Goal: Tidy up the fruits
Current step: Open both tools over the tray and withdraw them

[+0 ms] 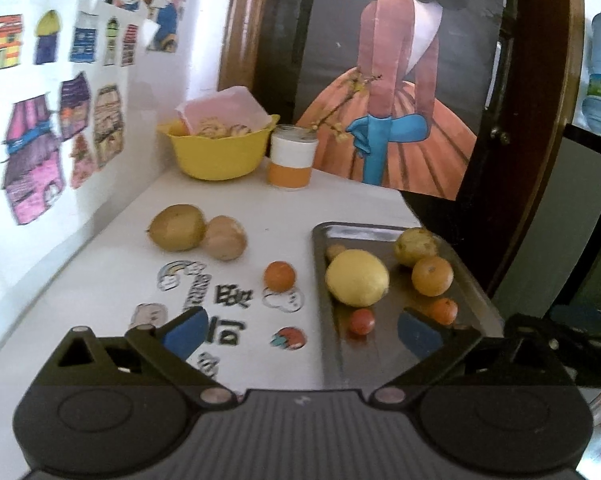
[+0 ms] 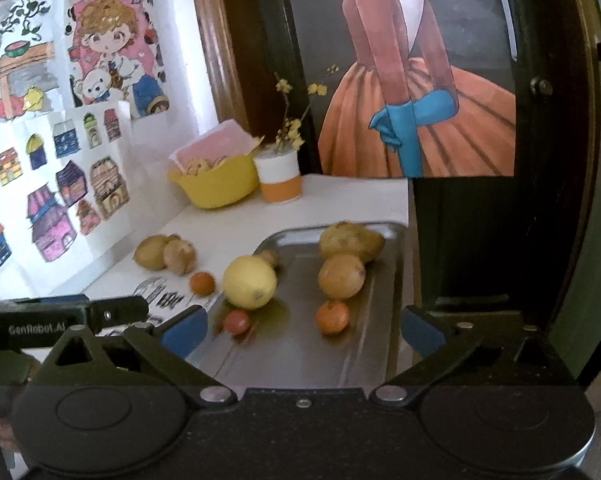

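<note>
**Fruit half sorted: both grippers empty over the table**

Metal tray [image 1: 476, 300] sits on the right part of the white table [image 1: 220, 196], w/ six pieces in it; big lemon [image 1: 356, 278] near the tray's left wall, a small brownish fruit [image 1: 334, 250] just behind it; a yellow-green pear-like fruit [image 1: 414, 246] at the far end, touching an orange [image 1: 431, 275] in front of it; nearer the cameras a small mandarin [image 1: 443, 311] and a little red tomato-like fruit [image 1: 361, 321], apart from each other.

Still on the bare table, left of the tray: two brown kiwi-like fruits [image 1: 177, 227] [image 1: 225, 238] touching side by side; a lone small orange [image 1: 279, 276] between them and the tray, next to some stickers [image 1: 228, 300] on the tabletop.

Left gripper [image 1: 300, 332] hangs above the tray's left edge, jaws spread wide, nothing between the blue pads [image 1: 184, 330]; one pad over the stickers, the other over the tray. Right gripper [image 2: 300, 330] likewise released & empty, over the near end of the tray; its left pad [image 2: 184, 330] by the tray's left rim, the other by the right rim.

Far back: yellow bowl [image 1: 216, 152] w/ a pink lid [image 1: 224, 108] tilted in it; just right of it an orange-and-white jar [image 1: 290, 158] holding a sprig of yellow blossoms; kids' drawings on the wall [image 1: 60, 120]; a painting of a figure in an orange gown [image 1: 392, 80] behind the table.
</note>
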`<state>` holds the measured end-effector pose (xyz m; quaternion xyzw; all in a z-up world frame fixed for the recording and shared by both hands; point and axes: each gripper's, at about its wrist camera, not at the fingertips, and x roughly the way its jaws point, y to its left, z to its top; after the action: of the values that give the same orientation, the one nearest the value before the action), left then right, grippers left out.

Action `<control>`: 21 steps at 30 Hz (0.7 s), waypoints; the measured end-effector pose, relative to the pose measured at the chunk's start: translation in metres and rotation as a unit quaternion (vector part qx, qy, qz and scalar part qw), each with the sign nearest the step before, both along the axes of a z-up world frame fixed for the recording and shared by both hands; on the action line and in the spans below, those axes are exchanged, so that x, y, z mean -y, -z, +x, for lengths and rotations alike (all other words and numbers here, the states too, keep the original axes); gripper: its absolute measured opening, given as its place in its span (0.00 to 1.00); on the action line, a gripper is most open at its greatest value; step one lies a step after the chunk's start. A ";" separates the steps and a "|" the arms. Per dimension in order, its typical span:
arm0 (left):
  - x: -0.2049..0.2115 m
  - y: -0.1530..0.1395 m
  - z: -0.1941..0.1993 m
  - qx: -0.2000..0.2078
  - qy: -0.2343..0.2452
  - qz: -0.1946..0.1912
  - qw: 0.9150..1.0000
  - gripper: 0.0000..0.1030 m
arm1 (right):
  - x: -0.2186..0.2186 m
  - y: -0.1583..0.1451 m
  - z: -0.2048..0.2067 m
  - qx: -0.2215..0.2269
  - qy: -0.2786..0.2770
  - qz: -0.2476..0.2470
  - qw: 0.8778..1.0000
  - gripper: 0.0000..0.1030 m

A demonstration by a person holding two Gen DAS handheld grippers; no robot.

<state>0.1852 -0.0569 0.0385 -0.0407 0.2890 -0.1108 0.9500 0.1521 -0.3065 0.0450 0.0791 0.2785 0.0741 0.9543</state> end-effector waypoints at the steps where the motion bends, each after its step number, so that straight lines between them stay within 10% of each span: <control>1: -0.004 0.000 -0.002 -0.002 -0.002 0.002 1.000 0.99 | -0.004 -0.001 -0.005 -0.002 -0.004 0.001 1.000 0.99; 21: -0.116 0.006 -0.042 -0.049 -0.089 0.039 0.994 1.00 | -0.111 -0.004 -0.033 -0.091 -0.177 -0.030 0.980 0.99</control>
<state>0.1431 0.0589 0.0325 -0.0345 0.3342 -0.0119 0.9418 0.1190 -0.1955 0.0486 0.0063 0.3763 0.2257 0.8986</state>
